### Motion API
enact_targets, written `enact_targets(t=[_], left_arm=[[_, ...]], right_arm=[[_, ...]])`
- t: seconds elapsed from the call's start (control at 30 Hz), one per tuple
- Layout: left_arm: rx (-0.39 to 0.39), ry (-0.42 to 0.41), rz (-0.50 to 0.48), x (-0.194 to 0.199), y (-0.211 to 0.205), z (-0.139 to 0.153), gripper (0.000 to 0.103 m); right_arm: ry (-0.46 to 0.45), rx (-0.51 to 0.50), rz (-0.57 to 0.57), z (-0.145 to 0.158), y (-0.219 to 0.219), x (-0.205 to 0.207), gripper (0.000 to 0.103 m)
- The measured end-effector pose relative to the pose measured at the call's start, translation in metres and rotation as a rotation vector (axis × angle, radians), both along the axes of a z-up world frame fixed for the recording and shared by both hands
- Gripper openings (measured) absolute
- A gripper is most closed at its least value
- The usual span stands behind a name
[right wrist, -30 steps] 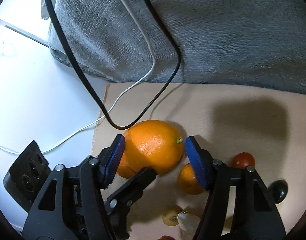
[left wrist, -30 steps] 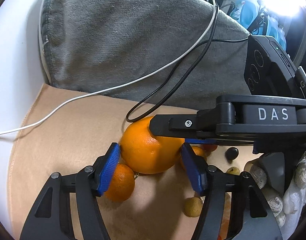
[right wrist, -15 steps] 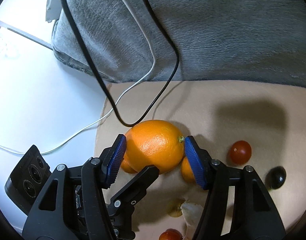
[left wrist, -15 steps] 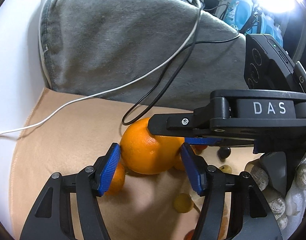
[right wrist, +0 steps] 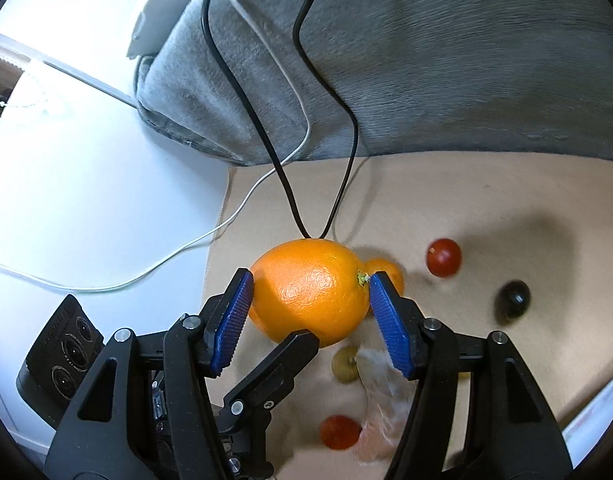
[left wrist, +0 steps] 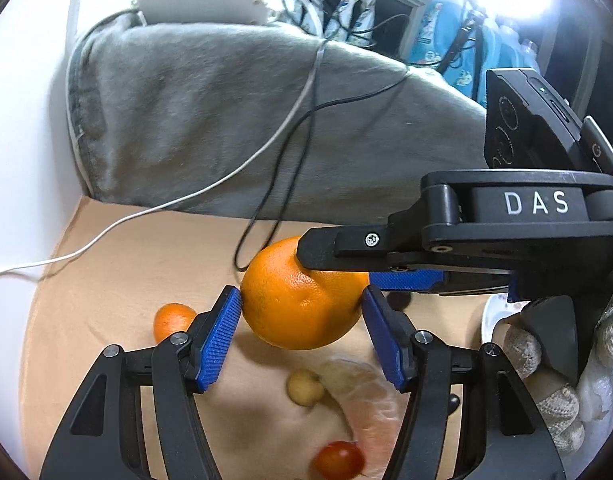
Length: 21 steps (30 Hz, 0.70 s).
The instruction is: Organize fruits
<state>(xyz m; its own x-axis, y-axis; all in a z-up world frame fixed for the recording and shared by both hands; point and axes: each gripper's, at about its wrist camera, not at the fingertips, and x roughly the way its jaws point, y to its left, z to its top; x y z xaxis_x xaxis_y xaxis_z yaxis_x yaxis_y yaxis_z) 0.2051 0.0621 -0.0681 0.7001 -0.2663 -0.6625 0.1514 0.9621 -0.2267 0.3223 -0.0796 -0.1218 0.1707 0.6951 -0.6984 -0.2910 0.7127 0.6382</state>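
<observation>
A large orange [left wrist: 302, 304] is held above the tan mat by both grippers at once. My left gripper [left wrist: 300, 334] has its blue pads [left wrist: 220, 338] pressed on the orange's sides. My right gripper [right wrist: 310, 320] is also shut on the same orange [right wrist: 310, 292], crossing from the right. On the mat below lie a small mandarin [left wrist: 172, 318], a yellowish small fruit [left wrist: 304, 388], a peeled citrus segment [left wrist: 366, 392], a cherry tomato [left wrist: 338, 460], another tomato [right wrist: 443, 258] and a dark grape [right wrist: 512, 298].
A grey cloth-covered bulk [left wrist: 226, 120] stands behind the mat, with a black cable [right wrist: 318, 100] and a white cable [left wrist: 106, 236] draped over it. A white plate rim [left wrist: 492, 316] is at the right. White table surface [right wrist: 86, 200] lies left of the mat.
Both grippers have lifted the large orange off the mat together. The small fruits beneath it have come into view and the scene has dropped lower.
</observation>
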Motion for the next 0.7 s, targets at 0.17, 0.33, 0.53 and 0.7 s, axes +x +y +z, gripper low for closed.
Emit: enact_targets(t=[0.17,0.33,0.53,0.7], left_arm=[[0.003,-0.012,-0.012,-0.006,-0.011,0.002,0.062],[0.006,-0.028,-0.030,-0.014,-0.022,0.009,0.062],[0.002,-0.050,-0.052,-0.023,-0.047,0.010,0.062],[-0.004,-0.056,-0.086,-0.034,-0.073,0.008,0.062]], right_arm=[[-0.006,0.013,-0.017,0.004,-0.018,-0.010,0.064],[-0.014,0.020,-0.026,0.011,-0.038,-0.023,0.064],[-0.020,0.026,-0.042,0.023,-0.069,-0.040,0.064],[-0.023,0.021,-0.055,0.023,-0.095,-0.054,0.064]])
